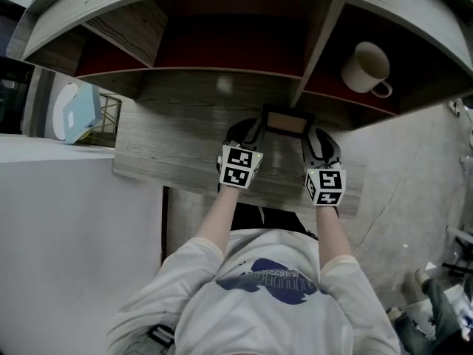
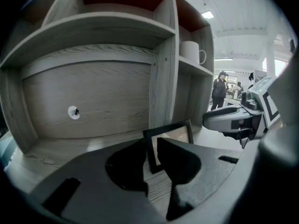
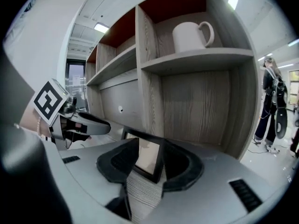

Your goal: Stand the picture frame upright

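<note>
The picture frame [image 1: 287,122] is held between the two hand-held grippers over the grey wood-grain counter [image 1: 170,146], close to the upright divider of the shelf unit [image 1: 222,6] that rises behind it. The frame is seen raised on its edge and tilted rather than lying flat, with its dark border around a pale picture. Whether its lower edge touches the counter cannot be told.

The left hand-held gripper [image 1: 253,130] is closed on the frame's left side; in the left gripper view the dark border is seen running down between the two jaws, which stand narrowly apart on it. The right hand-held gripper [image 1: 314,135] is closed on the frame's right side, and in the right gripper view the frame's edge is seen set at an angle between the jaws, with the jaws wider apart than those of the left. Each gripper is seen from the other's camera, just across the frame.

A white mug [image 1: 366,69] is seen on its own in the upper right compartment of the shelf unit, well apart from the frame. A person [image 2: 218,90] is seen standing in the background beyond the shelf unit.
</note>
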The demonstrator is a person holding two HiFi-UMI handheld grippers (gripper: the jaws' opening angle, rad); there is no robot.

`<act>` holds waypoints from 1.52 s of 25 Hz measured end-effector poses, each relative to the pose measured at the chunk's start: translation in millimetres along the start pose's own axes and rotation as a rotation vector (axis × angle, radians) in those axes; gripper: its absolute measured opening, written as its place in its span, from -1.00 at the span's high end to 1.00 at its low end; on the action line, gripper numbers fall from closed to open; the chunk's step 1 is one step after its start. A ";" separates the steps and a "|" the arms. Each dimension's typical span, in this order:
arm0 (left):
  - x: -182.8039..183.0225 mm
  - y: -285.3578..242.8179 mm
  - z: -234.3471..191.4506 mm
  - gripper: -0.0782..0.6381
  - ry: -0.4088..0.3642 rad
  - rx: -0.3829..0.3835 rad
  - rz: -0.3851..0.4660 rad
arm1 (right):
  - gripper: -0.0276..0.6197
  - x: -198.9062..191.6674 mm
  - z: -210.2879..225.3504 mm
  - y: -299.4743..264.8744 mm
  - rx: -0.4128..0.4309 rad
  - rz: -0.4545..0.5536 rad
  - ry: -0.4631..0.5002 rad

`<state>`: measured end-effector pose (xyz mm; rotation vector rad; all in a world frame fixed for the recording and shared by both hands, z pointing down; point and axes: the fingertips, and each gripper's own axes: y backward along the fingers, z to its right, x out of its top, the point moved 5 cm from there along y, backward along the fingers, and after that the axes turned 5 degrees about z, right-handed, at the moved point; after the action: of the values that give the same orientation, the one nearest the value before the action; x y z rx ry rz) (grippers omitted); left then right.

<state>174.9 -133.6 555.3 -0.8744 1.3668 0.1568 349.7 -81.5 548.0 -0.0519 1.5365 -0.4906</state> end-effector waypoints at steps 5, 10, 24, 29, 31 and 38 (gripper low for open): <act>12.1 31.2 -1.1 0.57 -0.043 -0.022 0.063 | 0.47 13.7 -22.2 18.8 -0.042 0.036 -0.007; 23.1 63.8 -12.0 0.64 -0.075 -0.042 0.112 | 0.48 28.8 -50.7 39.4 -0.094 0.071 -0.010; 77.3 163.9 -22.3 0.76 -0.156 -0.066 0.469 | 0.54 82.6 -107.7 89.2 -0.247 0.246 -0.010; 80.2 183.9 -14.8 0.76 -0.176 -0.066 0.517 | 0.68 94.0 -116.5 112.5 -0.273 0.287 0.015; 80.0 189.8 -14.0 0.76 -0.170 -0.048 0.519 | 0.74 96.5 -118.6 120.3 -0.274 0.299 0.021; 82.3 211.5 -0.8 0.76 -0.177 0.026 0.551 | 0.90 99.3 -116.5 148.2 -0.246 0.313 0.036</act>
<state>73.4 -20.4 386.8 -0.4311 1.4097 0.6236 273.9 50.4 398.8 0.0073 1.5987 -0.0535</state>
